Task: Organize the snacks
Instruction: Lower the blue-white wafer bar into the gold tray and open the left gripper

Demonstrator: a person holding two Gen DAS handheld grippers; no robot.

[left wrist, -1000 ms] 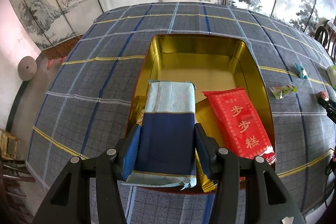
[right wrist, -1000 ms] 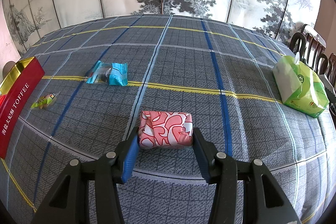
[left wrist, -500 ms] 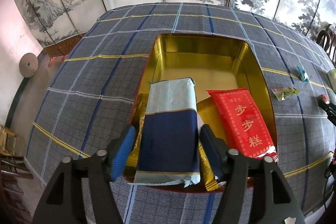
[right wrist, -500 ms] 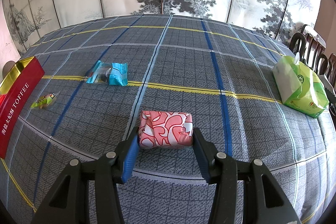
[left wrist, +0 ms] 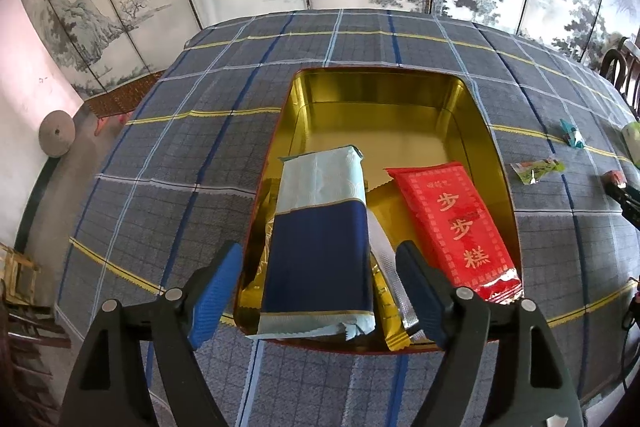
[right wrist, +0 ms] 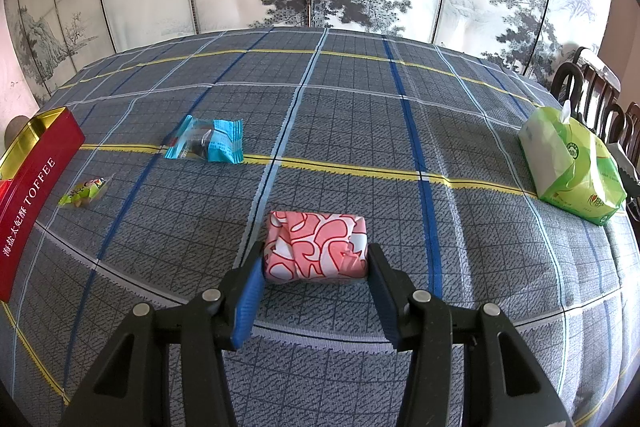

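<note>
1. Standing next to this table, and the left gripper (left wrist: 320, 287) is basically done with its drop-off. Its jaws have just been opening and now sit spread clear on both sides of the blue and pale packet (left wrist: 320, 243). The packet is between them, but neither pad presses on it.
2. That packet lies in the gold tin (left wrist: 380, 99), near end poking over the front rim, resting partly on some gold wrappers. A red packet (left wrist: 452, 227) lies just beside it. The far half of the tin is bare.
3. The right gripper (right wrist: 316, 267) is clamped on a pink patterned snack (right wrist: 316, 247), one pad on each end. Looks like it sits on the tablecloth (right wrist: 360, 107), not lifted yet.
4. So my read: 1 snack just delivered, the next 1 gripped and waiting.
5. Next up, I'd guess the left backs straight out without dragging the packet off the rim, then the right lifts the pink one over to the tin on its left.
6. Still loose on the cloth: a teal candy (right wrist: 208, 143) and a small green candy (right wrist: 84, 191). The green tissue pack (right wrist: 572, 167) probably stays.
</note>
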